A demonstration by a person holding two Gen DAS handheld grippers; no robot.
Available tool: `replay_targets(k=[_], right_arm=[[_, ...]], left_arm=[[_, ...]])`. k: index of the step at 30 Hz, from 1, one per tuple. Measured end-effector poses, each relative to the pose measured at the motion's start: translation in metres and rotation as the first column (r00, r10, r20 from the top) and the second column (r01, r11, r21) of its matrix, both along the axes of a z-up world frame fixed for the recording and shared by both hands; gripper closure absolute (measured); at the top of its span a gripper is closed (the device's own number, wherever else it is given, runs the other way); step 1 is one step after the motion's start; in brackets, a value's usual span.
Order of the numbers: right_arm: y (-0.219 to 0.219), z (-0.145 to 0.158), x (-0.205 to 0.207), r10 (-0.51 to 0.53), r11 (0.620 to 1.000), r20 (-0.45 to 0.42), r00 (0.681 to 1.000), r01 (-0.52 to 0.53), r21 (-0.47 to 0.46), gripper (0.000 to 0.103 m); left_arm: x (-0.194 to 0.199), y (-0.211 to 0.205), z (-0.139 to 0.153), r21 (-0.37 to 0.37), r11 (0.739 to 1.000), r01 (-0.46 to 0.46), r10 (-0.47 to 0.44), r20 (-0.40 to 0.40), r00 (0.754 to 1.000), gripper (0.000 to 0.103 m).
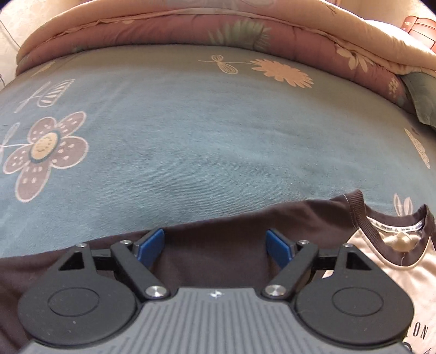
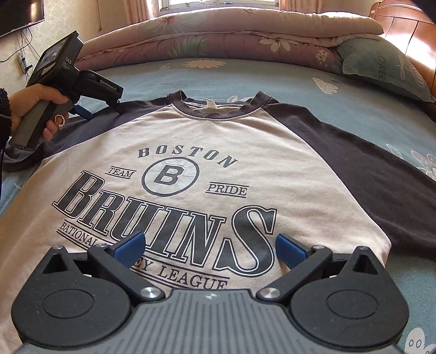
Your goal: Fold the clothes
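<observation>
Right wrist view, far left of frame: my left hand grips the handle of the left gripper, dark fuzzy sleeve at the wrist. One blue finger shows; the tip sits at the shirt's dark sleeve, upper left of frame. Contact there I cannot tell from this view.

Left wrist view, lower centre: left gripper fingers stand wide, blue pads apart, dark sleeve cloth lying below and between them, not pinched. No grip that I can see.

Task item: cream-bodied raglan T-shirt with dark brown sleeves and a dark ribbed collar, printed "BOSTON BRUINS", lies face up and spread flat on the blue-grey bed sheet with flower print. Collar points to the top of frame, white label visible inside the neck. In the left wrist view the same shirt fills the lower edge, collar at lower right.

Lower centre, right wrist view: right gripper fingers wide, hanging over the lower part of the chest print, nothing between the pads but flat shirt below.

Top of frame, both views: folded pink floral quilt across the far side of the bed. Upper right: blue-green pillow with white lettering, and beyond it the brown wooden headboard.
</observation>
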State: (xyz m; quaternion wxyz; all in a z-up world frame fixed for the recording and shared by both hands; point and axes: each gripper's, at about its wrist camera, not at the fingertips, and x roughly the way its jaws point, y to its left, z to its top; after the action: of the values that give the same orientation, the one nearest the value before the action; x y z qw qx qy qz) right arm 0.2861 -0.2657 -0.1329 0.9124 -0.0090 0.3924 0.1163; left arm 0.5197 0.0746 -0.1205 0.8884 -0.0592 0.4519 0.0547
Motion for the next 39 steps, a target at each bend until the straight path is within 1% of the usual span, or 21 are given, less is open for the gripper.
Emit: replay_targets(k=[3, 6, 8, 9, 12, 14, 16, 18, 20, 22, 23, 25, 28, 30, 36, 37, 39], right_arm=[[-0.002, 0.002, 0.0, -0.007, 1.0, -0.004, 1.0, 0.007, 0.022, 0.0], [-0.004, 0.005, 0.0, -0.013, 0.999, -0.004, 1.0, 0.013, 0.031, 0.0], [-0.004, 0.006, -0.001, -0.015, 0.999, 0.0, 1.0, 0.015, 0.035, 0.0], [-0.005, 0.007, -0.001, -0.014, 0.999, 0.0, 1.0, 0.014, 0.04, 0.0], [-0.004, 0.006, -0.001, -0.014, 0.999, -0.002, 1.0, 0.014, 0.043, 0.0], [-0.004, 0.006, 0.0, -0.015, 0.999, -0.002, 1.0, 0.015, 0.039, 0.0], [-0.005, 0.006, 0.0, -0.018, 0.999, -0.001, 1.0, 0.018, 0.038, 0.0], [-0.006, 0.007, 0.0, -0.021, 0.999, -0.002, 1.0, 0.021, 0.041, 0.0], [-0.006, 0.007, 0.0, -0.021, 0.999, -0.005, 1.0, 0.021, 0.04, 0.0], [-0.006, 0.008, 0.0, -0.018, 0.999, -0.004, 1.0, 0.018, 0.045, 0.0], [-0.006, 0.009, -0.001, -0.014, 0.999, -0.002, 1.0, 0.014, 0.049, 0.0], [-0.005, 0.011, -0.002, -0.007, 0.998, 0.003, 1.0, 0.007, 0.056, 0.0], [-0.003, 0.013, -0.003, 0.0, 0.998, 0.007, 1.0, 0.0, 0.057, 0.0], [-0.003, 0.013, -0.003, -0.002, 0.999, 0.003, 1.0, 0.002, 0.054, 0.0], [-0.003, 0.016, -0.003, -0.003, 0.998, 0.003, 1.0, 0.003, 0.067, 0.0], [-0.003, 0.016, -0.003, -0.002, 0.998, 0.003, 1.0, 0.002, 0.069, 0.0], [-0.002, 0.015, -0.003, -0.002, 0.998, -0.001, 1.0, 0.003, 0.067, 0.0]], left_arm=[[-0.025, -0.011, 0.015, -0.041, 0.996, 0.083, -0.083, 0.003, 0.997, 0.022], [-0.058, -0.026, 0.025, -0.108, 0.978, 0.18, -0.181, 0.0, 0.984, 0.021], [-0.078, -0.038, 0.025, -0.103, 0.969, 0.224, -0.226, -0.006, 0.974, 0.02], [-0.087, -0.041, 0.022, -0.101, 0.969, 0.228, -0.23, -0.011, 0.973, 0.02], [-0.106, -0.04, 0.009, -0.134, 0.967, 0.217, -0.225, -0.046, 0.973, 0.02], [-0.117, -0.036, 0.0, -0.117, 0.974, 0.196, -0.204, -0.067, 0.977, 0.02], [-0.13, -0.031, -0.004, -0.083, 0.981, 0.177, -0.183, -0.065, 0.981, 0.02], [-0.142, -0.028, -0.001, -0.072, 0.977, 0.201, -0.205, -0.058, 0.977, 0.02], [-0.149, -0.028, 0.008, -0.071, 0.978, 0.197, -0.203, -0.085, 0.976, 0.02], [-0.156, -0.031, 0.019, -0.077, 0.975, 0.209, -0.215, -0.089, 0.973, 0.02], [-0.16, -0.034, 0.024, -0.09, 0.97, 0.228, -0.235, -0.073, 0.969, 0.02], [-0.166, -0.039, 0.027, -0.161, 0.954, 0.254, -0.266, -0.061, 0.962, 0.019], [-0.174, -0.046, 0.013, -0.262, 0.935, 0.24, -0.276, -0.107, 0.955, 0.019], [-0.181, -0.044, 0.001, -0.241, 0.95, 0.2, -0.241, -0.152, 0.959, 0.019], [-0.216, -0.03, 0.016, -0.23, 0.964, 0.132, -0.178, -0.19, 0.966, 0.019], [-0.225, -0.031, 0.023, -0.24, 0.96, 0.146, -0.19, -0.171, 0.967, 0.019], [-0.239, -0.034, 0.029, -0.284, 0.945, 0.159, -0.205, -0.14, 0.969, 0.018]])
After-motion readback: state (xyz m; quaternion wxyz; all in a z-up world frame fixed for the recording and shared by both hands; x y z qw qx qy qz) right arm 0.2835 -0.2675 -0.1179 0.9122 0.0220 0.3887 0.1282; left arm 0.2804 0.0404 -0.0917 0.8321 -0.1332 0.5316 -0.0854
